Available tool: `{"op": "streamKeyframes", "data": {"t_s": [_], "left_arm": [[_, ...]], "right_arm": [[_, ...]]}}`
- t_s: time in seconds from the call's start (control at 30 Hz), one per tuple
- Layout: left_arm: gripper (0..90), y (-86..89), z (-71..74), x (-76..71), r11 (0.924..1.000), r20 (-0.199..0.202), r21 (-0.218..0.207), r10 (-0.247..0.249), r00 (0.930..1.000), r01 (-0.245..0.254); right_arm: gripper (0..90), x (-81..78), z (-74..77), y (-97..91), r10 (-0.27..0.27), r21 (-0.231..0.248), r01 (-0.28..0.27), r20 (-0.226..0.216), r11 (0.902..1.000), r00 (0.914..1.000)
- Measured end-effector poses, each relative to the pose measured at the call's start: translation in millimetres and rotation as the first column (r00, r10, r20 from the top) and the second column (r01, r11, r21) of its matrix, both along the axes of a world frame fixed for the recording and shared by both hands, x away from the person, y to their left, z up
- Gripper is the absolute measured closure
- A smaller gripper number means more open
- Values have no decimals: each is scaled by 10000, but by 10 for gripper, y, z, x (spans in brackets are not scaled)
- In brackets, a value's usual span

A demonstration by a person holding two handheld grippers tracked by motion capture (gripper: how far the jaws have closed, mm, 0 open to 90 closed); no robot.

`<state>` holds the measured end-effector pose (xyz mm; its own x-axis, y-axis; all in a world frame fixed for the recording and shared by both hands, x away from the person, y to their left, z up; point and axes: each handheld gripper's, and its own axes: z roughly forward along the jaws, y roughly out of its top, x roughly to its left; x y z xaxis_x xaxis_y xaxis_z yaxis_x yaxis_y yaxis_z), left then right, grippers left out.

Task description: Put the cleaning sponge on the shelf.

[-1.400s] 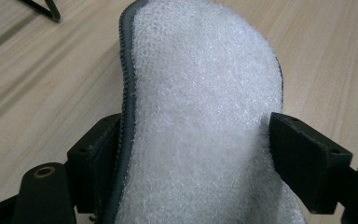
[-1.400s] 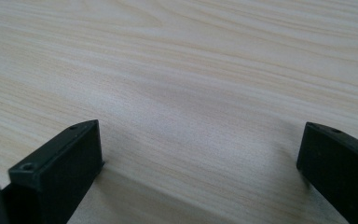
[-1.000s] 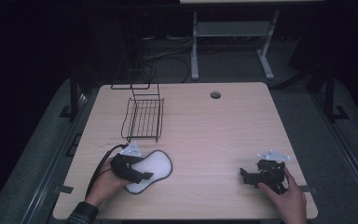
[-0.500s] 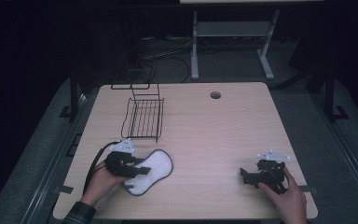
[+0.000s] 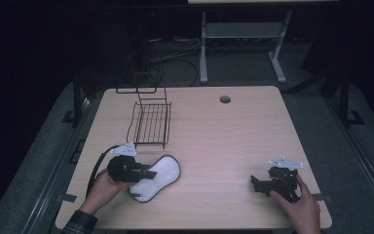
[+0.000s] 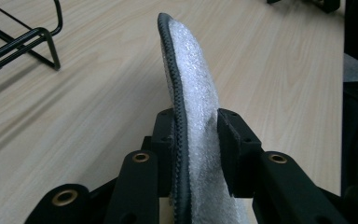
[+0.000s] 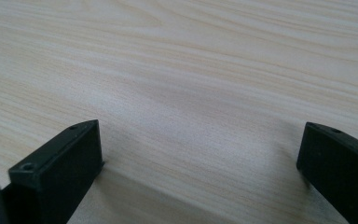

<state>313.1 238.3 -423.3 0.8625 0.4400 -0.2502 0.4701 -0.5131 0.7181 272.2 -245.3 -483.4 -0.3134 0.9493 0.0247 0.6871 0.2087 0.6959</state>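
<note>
Two jaws of my left gripper (image 6: pixel 193 135) have just been closing, and now they clench the white insole (image 5: pixel 156 176) by its near-left end, one pad against the dark-stitched rim, the other against the fleecy face. The insole sits at the near left of the wooden table (image 5: pixel 233 141), just near of the black wire rack (image 5: pixel 151 122). In the left gripper view it stands on edge between my jaws and curves away toward the far side.

To do this well, I judge that I should keep the pinch even and lift slowly. The piece is soft and floppy, so a fast swing would make its free end whip or fold. My hold takes in both the rim and the face, which I think suits a limp thing. If the rack is where it goes, I should bring the free end in first, clear of the wires, since a pile like this may snag.

The insole is flat, elongated and waisted in the middle, like a foot's outline. Its upper face is a nubbly, curly white pile; its edge is bound with a dark, ribbed stitching. The rack is thin black wire, bent into a shallow tray with a raised frame at its far end. The table is pale wood-grain laminate, smooth and matt.

My right gripper (image 7: pixel 200 154) rests at the near right, released, jaws wide over bare table.
</note>
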Motion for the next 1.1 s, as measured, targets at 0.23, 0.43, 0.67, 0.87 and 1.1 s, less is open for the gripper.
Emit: {"op": "streamKeyframes", "data": {"t_s": [0.23, 0.43, 0.67, 0.87, 1.1], "left_arm": [[753, -3, 66, -14, 9998, -40, -190, -2, 10000, 2], [770, -8, 88, -25, 9999, 93, -124, -63, 9999, 64], [769, -4, 136, -8, 10000, 395, -29, 38, 9992, -37], [767, -10, 205, 32, 9993, 492, -224, 299, 9983, -288], [767, 2, 266, 84, 9979, 508, -321, 576, 9971, -560]], "right_arm": [[0, 0, 0, 0, 0, 1, 0, 0, 10000, 10000], [0, 0, 0, 0, 1, 0, -1, 2, 10000, 10000], [0, 0, 0, 0, 1, -1, -1, 3, 10000, 10000], [0, 0, 0, 0, 0, 2, 0, 0, 10000, 10000], [0, 0, 0, 0, 0, 1, 0, 0, 10000, 10000]]}}
